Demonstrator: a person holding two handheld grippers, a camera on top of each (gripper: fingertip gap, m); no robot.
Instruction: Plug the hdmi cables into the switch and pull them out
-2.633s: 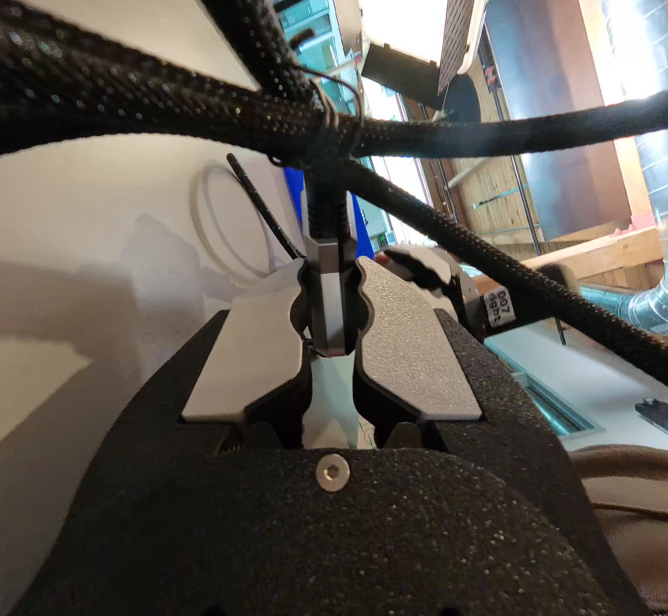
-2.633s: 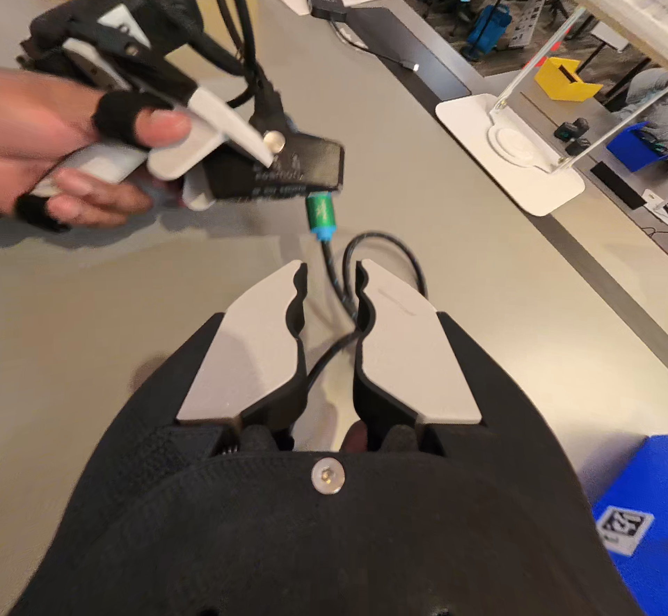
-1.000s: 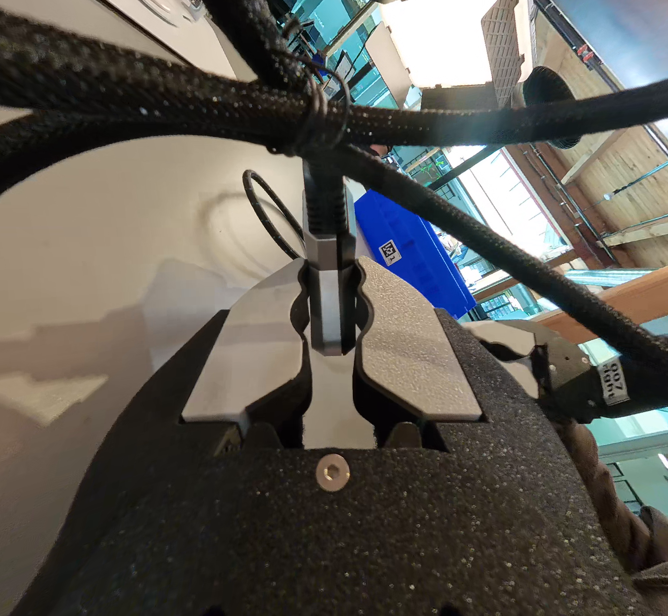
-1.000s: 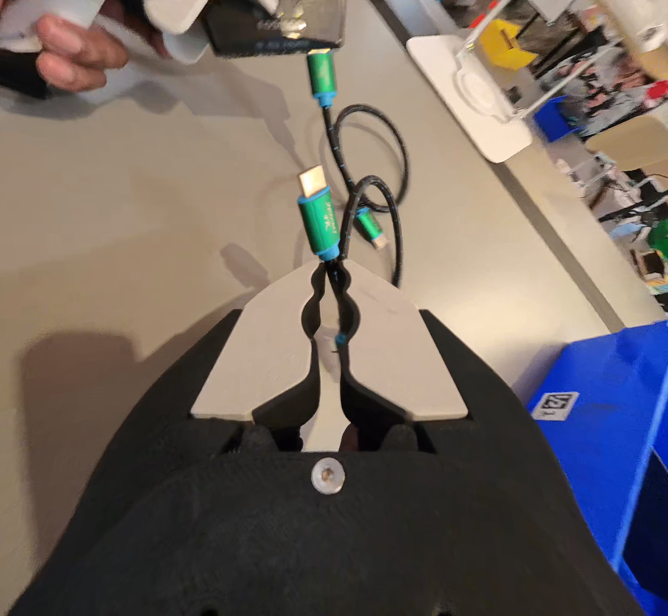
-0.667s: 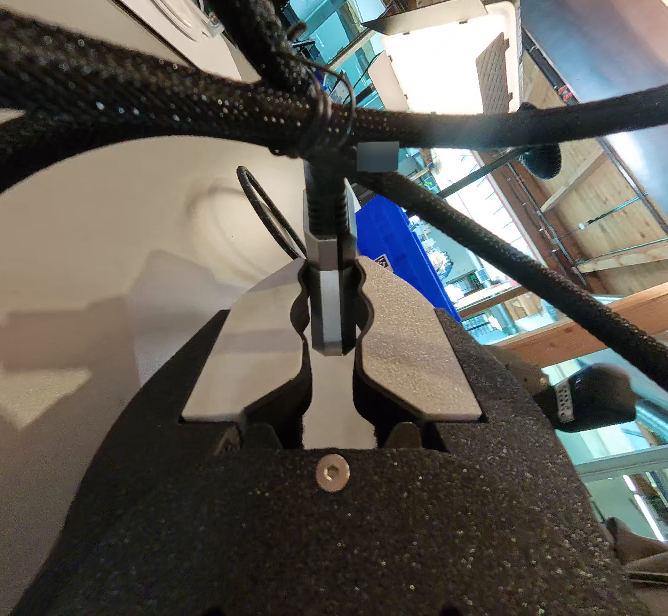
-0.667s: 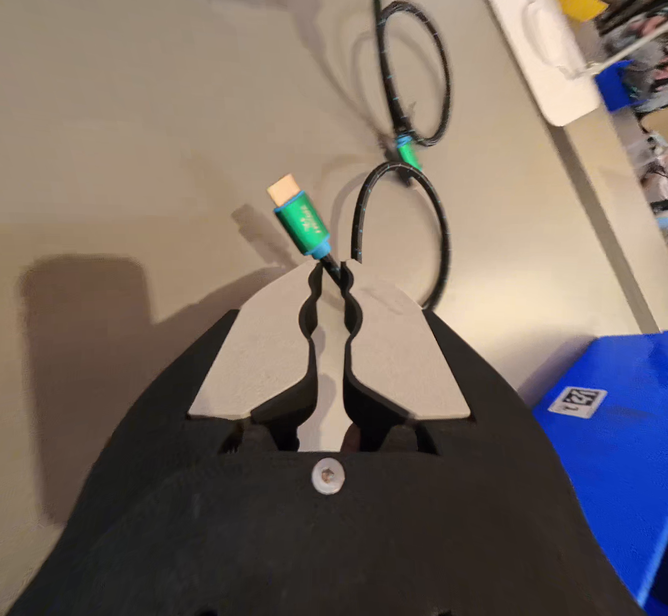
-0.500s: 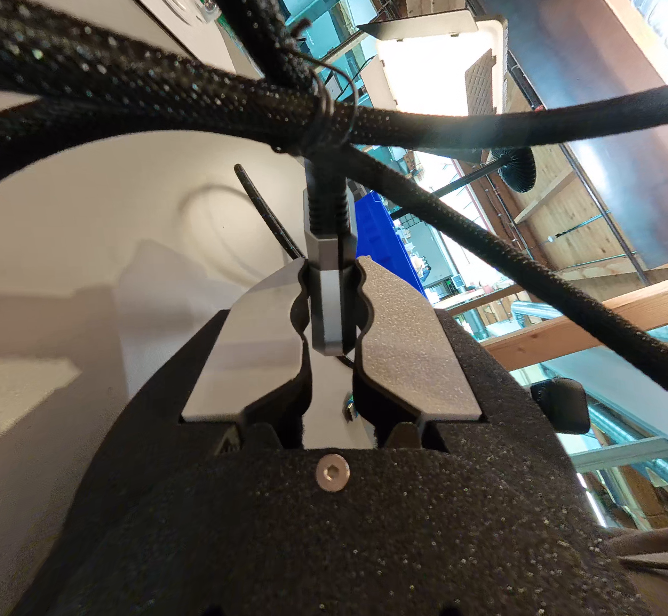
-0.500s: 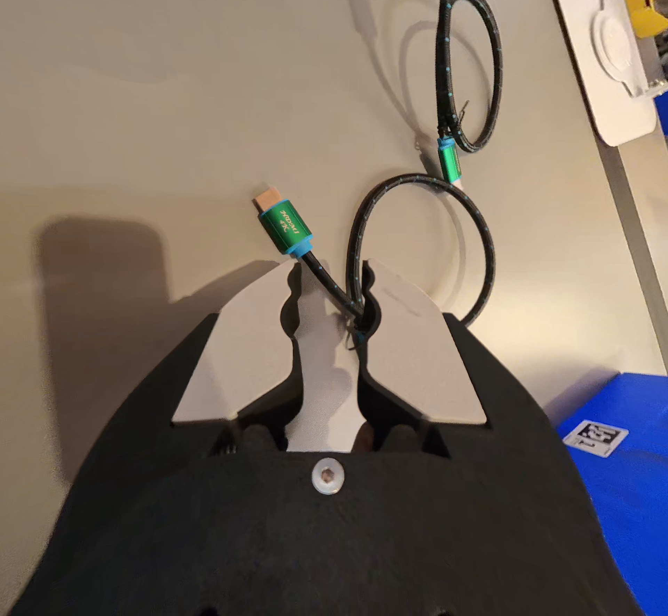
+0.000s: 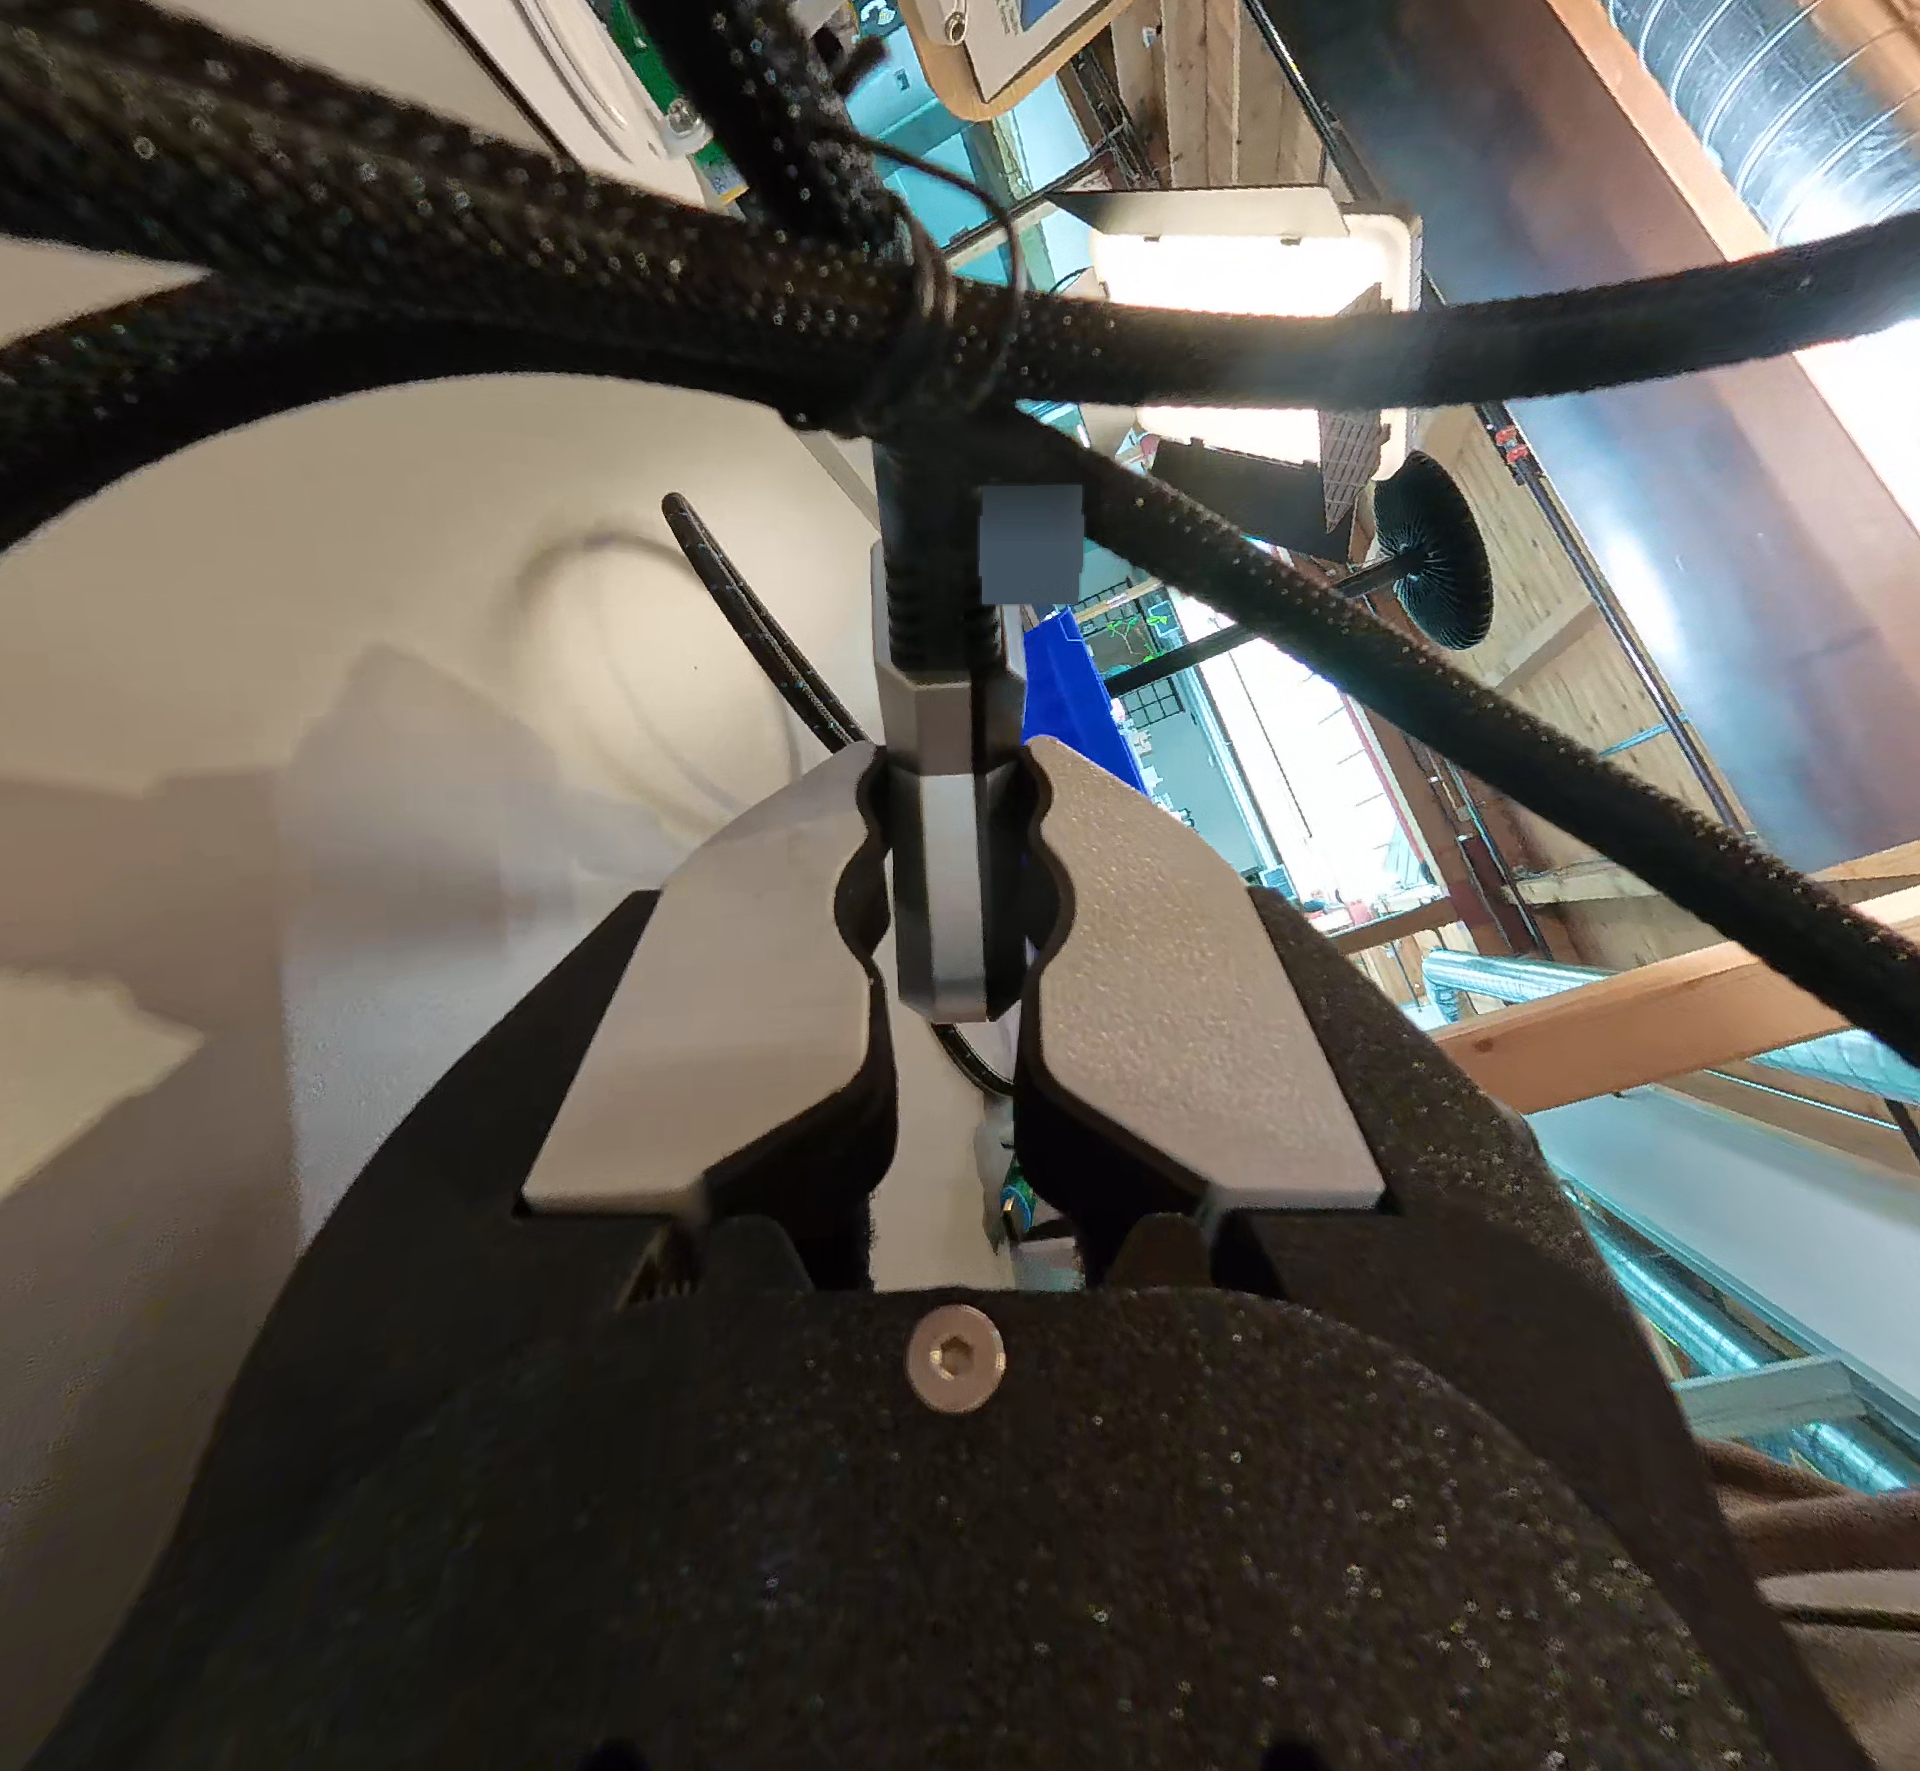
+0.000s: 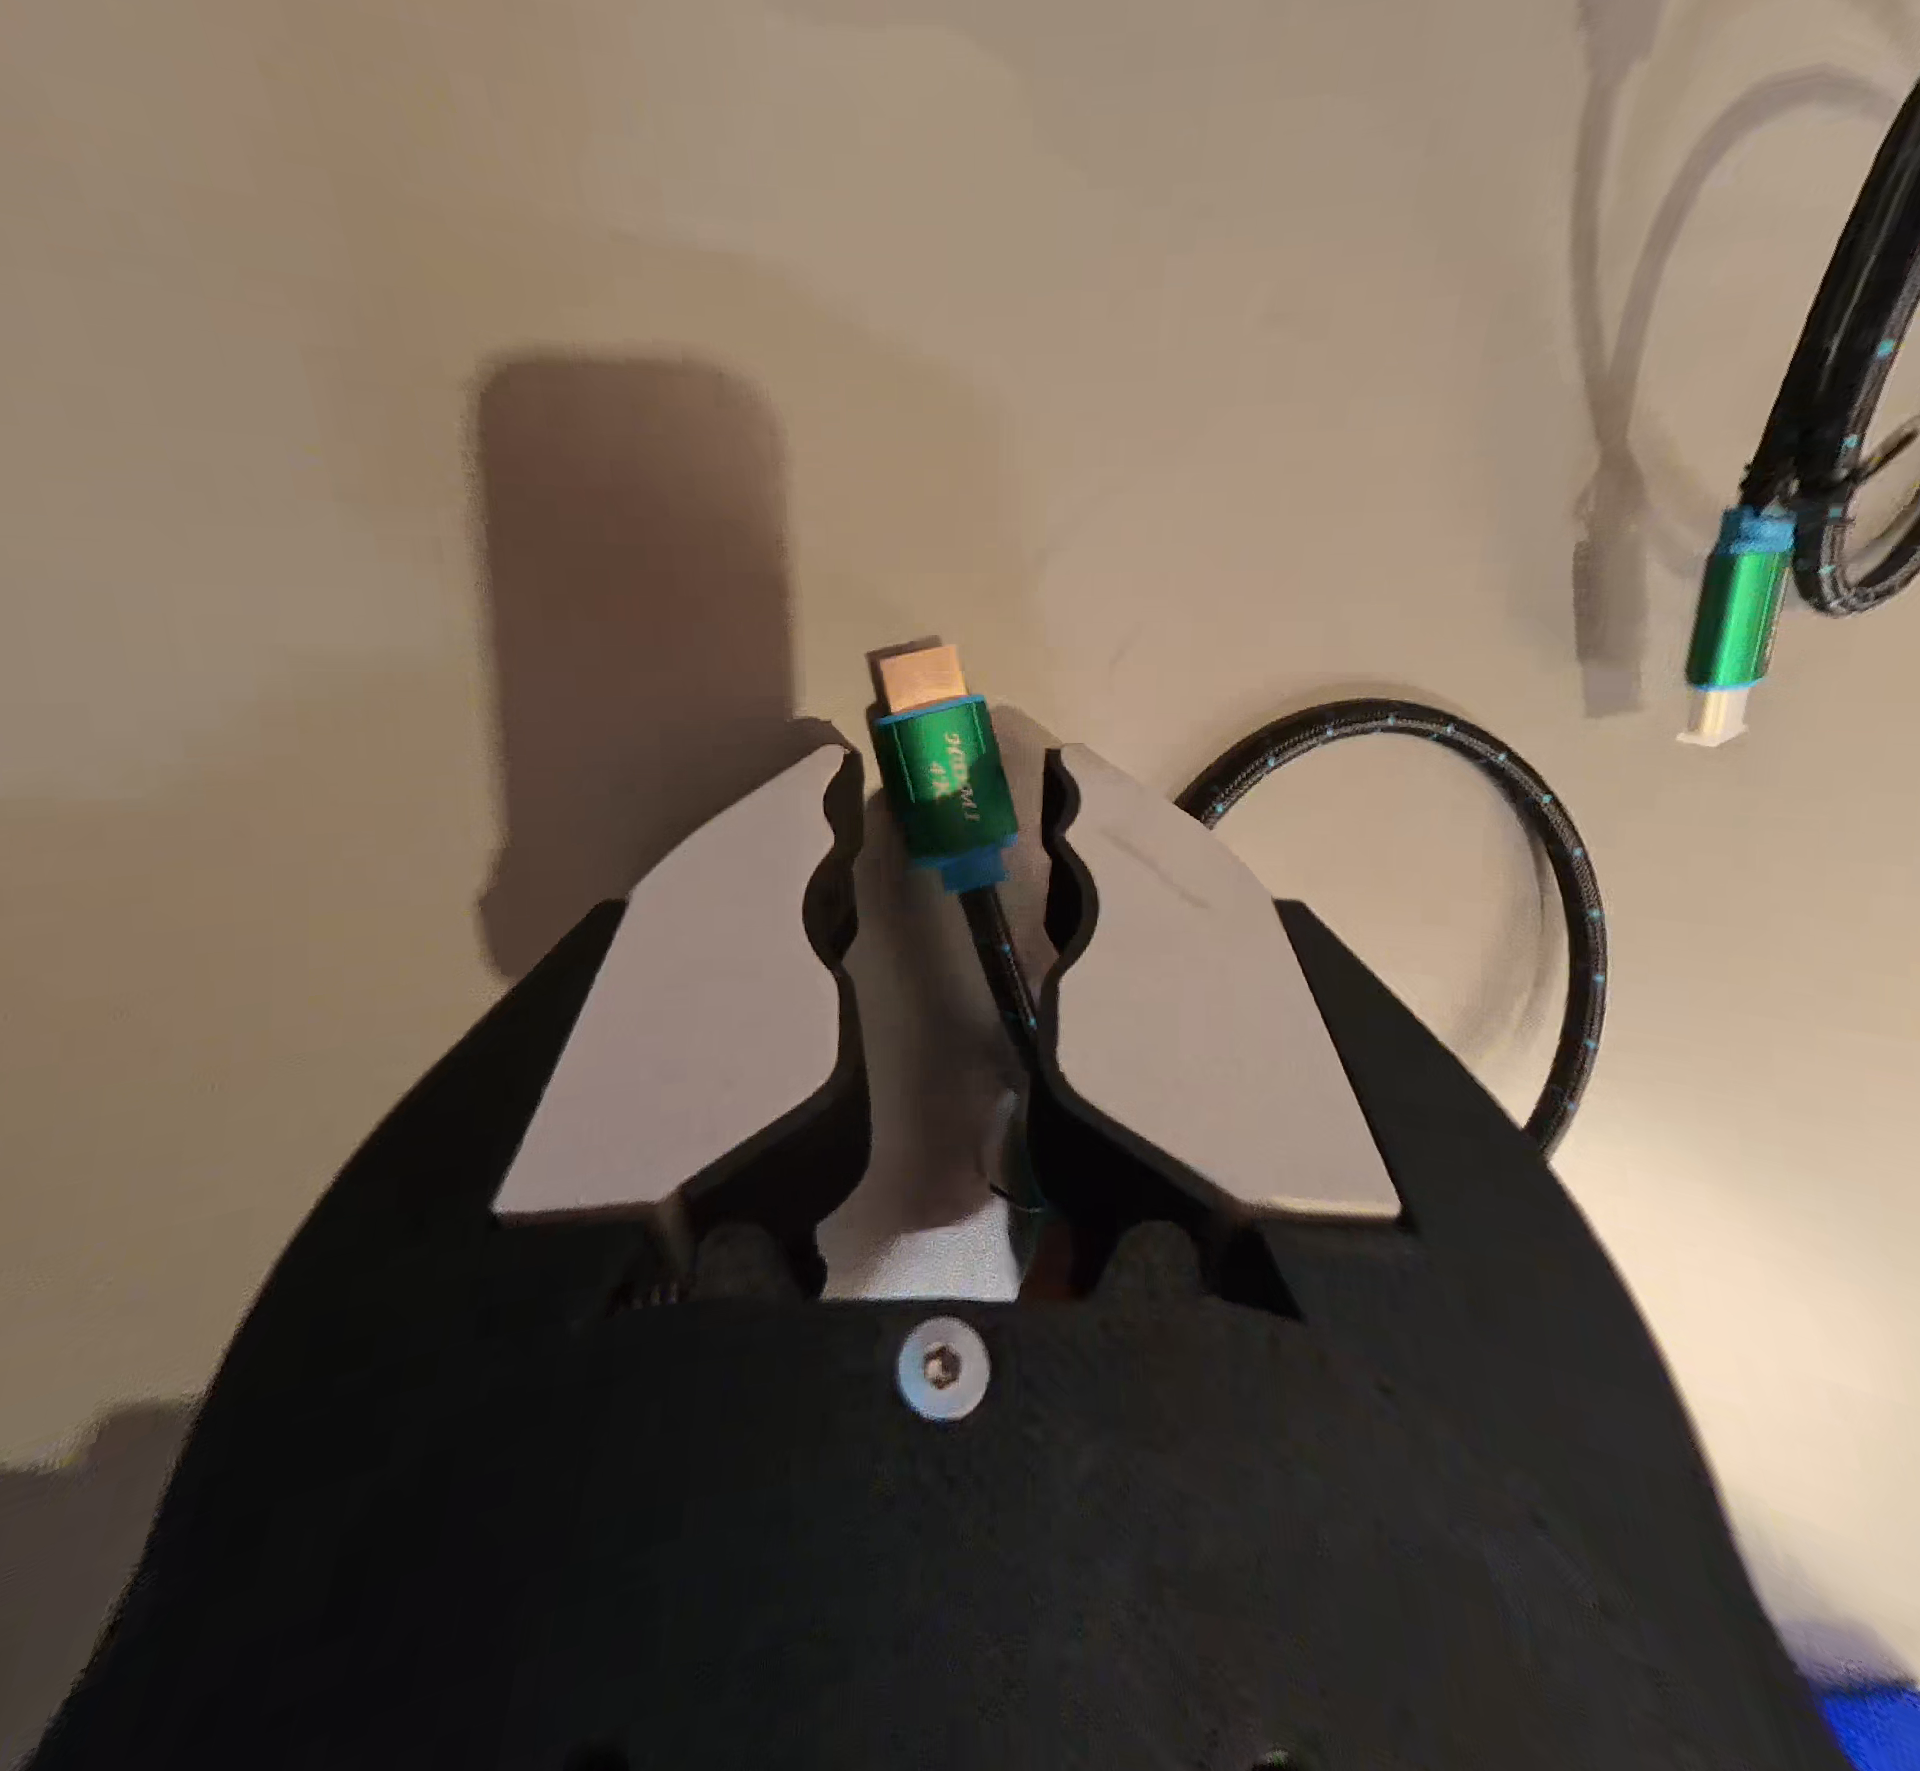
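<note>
My left gripper (image 9: 951,765) is shut on a grey metal adapter (image 9: 935,848), seen edge-on, with a thick black cable (image 9: 914,568) running out of its top. My right gripper (image 10: 951,765) is open. A green plug with a gold tip (image 10: 940,786) lies between its fingers, with a gap on each side and neither pad touching it. The plug's black braided cable (image 10: 1558,890) runs back under the right finger and loops out to the right on the beige table (image 10: 312,267).
A second green plug (image 10: 1740,615) on a coiled black cable (image 10: 1849,371) hangs at the right edge. Thick black braided cables (image 9: 520,215) cross the left wrist view. A blue bin (image 9: 1070,693), a light panel (image 9: 1247,267) and wooden beams lie beyond. Across from one pair of fingers to the other is roughly 25 cm.
My right gripper was shut on the cable just behind the green plug; it opened and let go, and the plug now lies between its fingers. My left gripper kept its grasp and tilted.
</note>
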